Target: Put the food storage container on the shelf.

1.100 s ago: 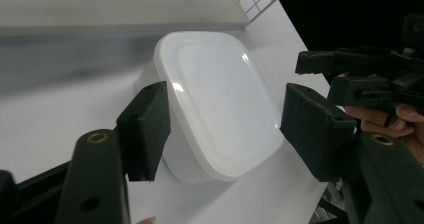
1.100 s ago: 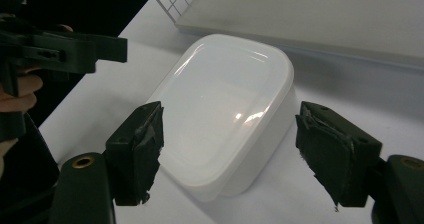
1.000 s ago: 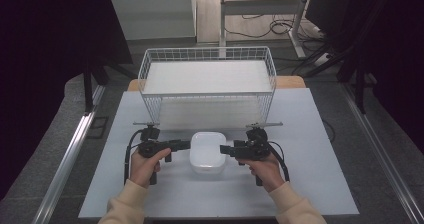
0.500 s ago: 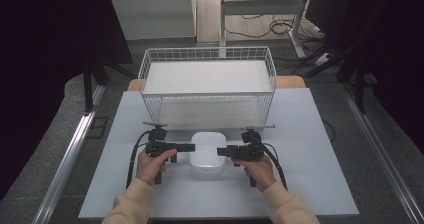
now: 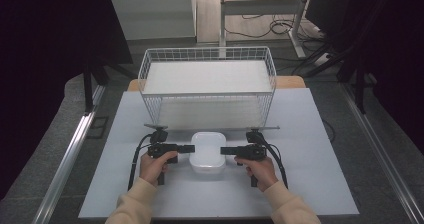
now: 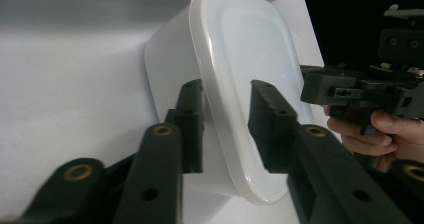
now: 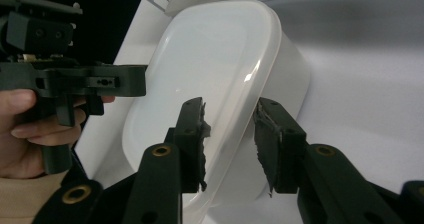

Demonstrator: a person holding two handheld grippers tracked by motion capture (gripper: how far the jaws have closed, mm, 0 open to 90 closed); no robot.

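Observation:
A white lidded plastic container (image 5: 207, 153) sits on the white table top (image 5: 310, 184) in front of the person. My left gripper (image 5: 191, 148) points in at its left end, my right gripper (image 5: 223, 150) at its right end. In the left gripper view the container's lid rim (image 6: 240, 59) runs between the jaws of my left gripper (image 6: 226, 91). The jaws have just been closing, with a little gap still showing. The right gripper view shows the rim (image 7: 215, 59) between my right gripper's (image 7: 230, 106) closing jaws, with a gap too.
A white wire basket (image 5: 207, 48) stands right behind the container, across the far half of the table. Bare white table lies to both sides and in front of the hands. Dark floor, metal rails and desk legs surround the table.
Both hands came down and inward to the container's two ends. Both pairs of jaws narrowed around the lid rim. The container itself stayed in place.

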